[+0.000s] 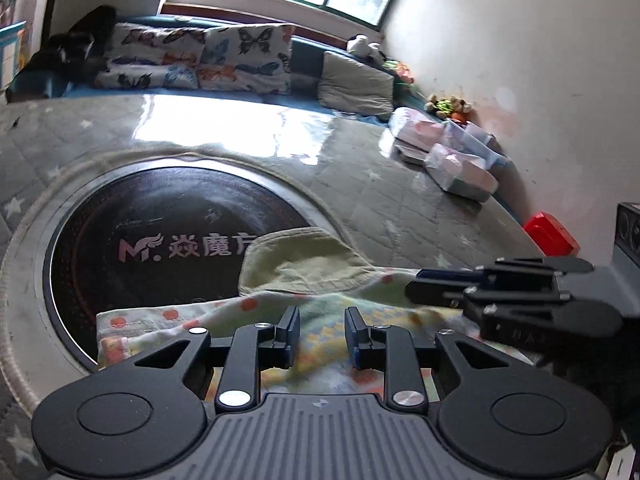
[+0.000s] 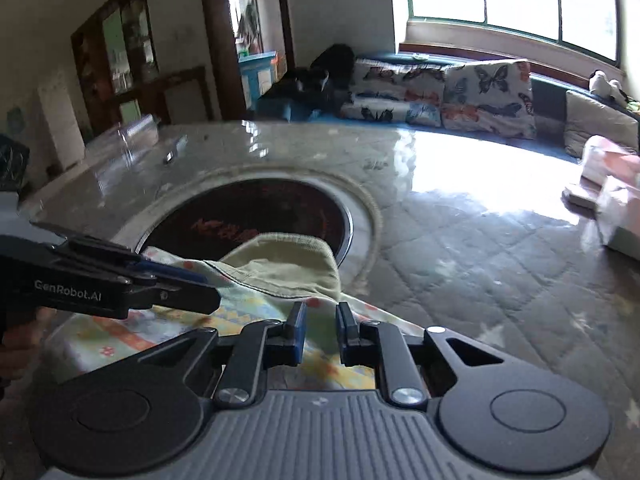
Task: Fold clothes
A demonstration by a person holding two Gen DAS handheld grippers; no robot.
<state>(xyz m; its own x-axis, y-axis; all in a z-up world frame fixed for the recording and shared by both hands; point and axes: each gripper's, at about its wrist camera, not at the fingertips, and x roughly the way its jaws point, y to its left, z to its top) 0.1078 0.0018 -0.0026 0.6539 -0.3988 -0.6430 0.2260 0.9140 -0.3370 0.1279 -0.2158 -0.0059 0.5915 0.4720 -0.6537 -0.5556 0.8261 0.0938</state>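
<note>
A small patterned garment (image 1: 320, 320) with orange dots and a green collar part (image 1: 304, 260) lies on the table over the near edge of a round black cooktop (image 1: 160, 216). My left gripper (image 1: 322, 316) is open, its jaws apart just above the cloth. My right gripper (image 2: 320, 312) is open too, over the garment (image 2: 256, 312) near the green part (image 2: 280, 264). Each gripper shows from the side in the other's view, the right one (image 1: 420, 280) and the left one (image 2: 200, 284), both low over the cloth. Neither holds anything.
The table carries a quilted grey cover with stars (image 1: 400, 184) under a shiny sheet. Plastic-wrapped packs (image 1: 460, 168) and a red box (image 1: 552, 232) lie at the right edge. Butterfly cushions (image 1: 200, 56) on a bench stand behind. A clear container (image 2: 132, 136) sits far left.
</note>
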